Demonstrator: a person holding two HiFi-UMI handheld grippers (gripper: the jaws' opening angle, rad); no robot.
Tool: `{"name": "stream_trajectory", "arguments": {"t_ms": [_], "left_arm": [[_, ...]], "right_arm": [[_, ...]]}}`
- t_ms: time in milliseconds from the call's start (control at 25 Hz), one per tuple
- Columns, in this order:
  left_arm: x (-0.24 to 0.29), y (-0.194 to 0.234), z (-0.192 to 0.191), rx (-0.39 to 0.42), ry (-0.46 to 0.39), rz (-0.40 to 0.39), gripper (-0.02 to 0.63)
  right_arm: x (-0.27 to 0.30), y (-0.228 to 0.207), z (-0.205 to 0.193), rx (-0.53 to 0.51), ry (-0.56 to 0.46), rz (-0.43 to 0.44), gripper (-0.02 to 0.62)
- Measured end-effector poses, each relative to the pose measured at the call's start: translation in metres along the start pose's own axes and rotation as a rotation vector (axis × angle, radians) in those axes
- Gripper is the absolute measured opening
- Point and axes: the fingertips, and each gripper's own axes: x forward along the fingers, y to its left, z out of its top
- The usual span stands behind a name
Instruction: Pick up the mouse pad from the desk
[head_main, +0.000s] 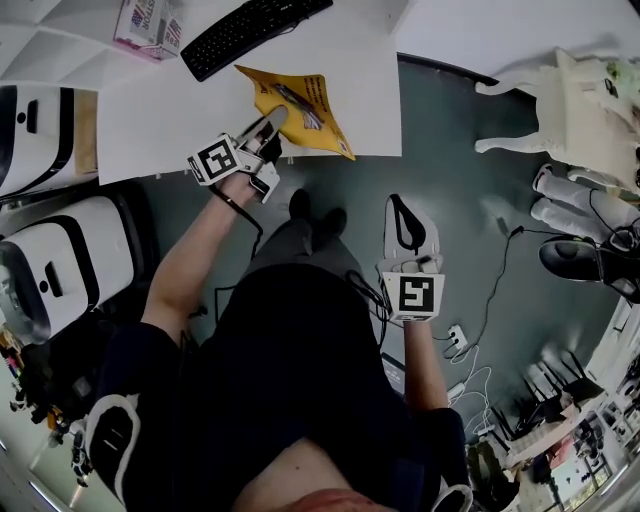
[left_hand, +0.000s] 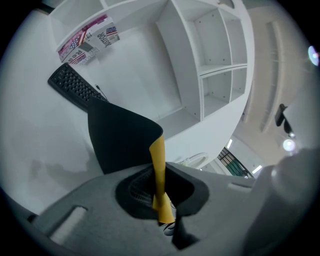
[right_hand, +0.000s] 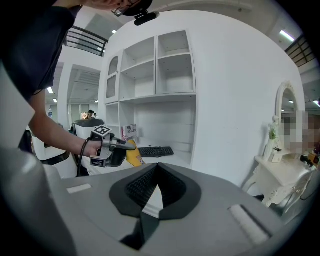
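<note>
Dark-clothed, the person's body (head_main: 300, 380) fills the near view. Left tongs (head_main: 274, 120) clamp a corner of the yellow mouse pad (head_main: 308, 108), which is held up at the white tabletop's (head_main: 170, 115) front edge with its black underside curling. Behind it lie a keyboard (head_main: 250, 32) and a printed box (head_main: 148, 25), with shelves (left_hand: 220, 60) beyond. Right tongs (head_main: 400, 205) are closed and empty over open floor (head_main: 440, 150), near a cable (head_main: 495, 290).

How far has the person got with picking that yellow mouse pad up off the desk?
Done: the left gripper is shut on an edge of the mouse pad. In hand: the pad is held up off the desk, black underside showing. Left: little, perhaps only raising it fully clear. The right gripper hangs idle, empty.
</note>
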Motion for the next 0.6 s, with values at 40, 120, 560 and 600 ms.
{"name": "stream_trajectory", "arguments": {"t_ms": [40,120,560,600], "left_arm": [[-0.003,-0.004,0.004,0.016,-0.006,0.008,0.015],[-0.006,-0.016,0.011,0.042,-0.023,-0.011,0.015],[-0.040,-0.063,0.036,0.150,-0.088,-0.003,0.015],[-0.042,-0.068,0.038,0.168,-0.093,-0.010,0.015]], "right_arm": [[0.000,0.000,0.001,-0.003,-0.008,-0.001,0.000],[-0.001,-0.001,0.003,-0.008,-0.020,-0.005,0.000],[-0.007,0.001,0.017,-0.030,-0.053,-0.002,0.000],[-0.007,0.001,0.019,-0.032,-0.057,-0.002,0.000]]}}
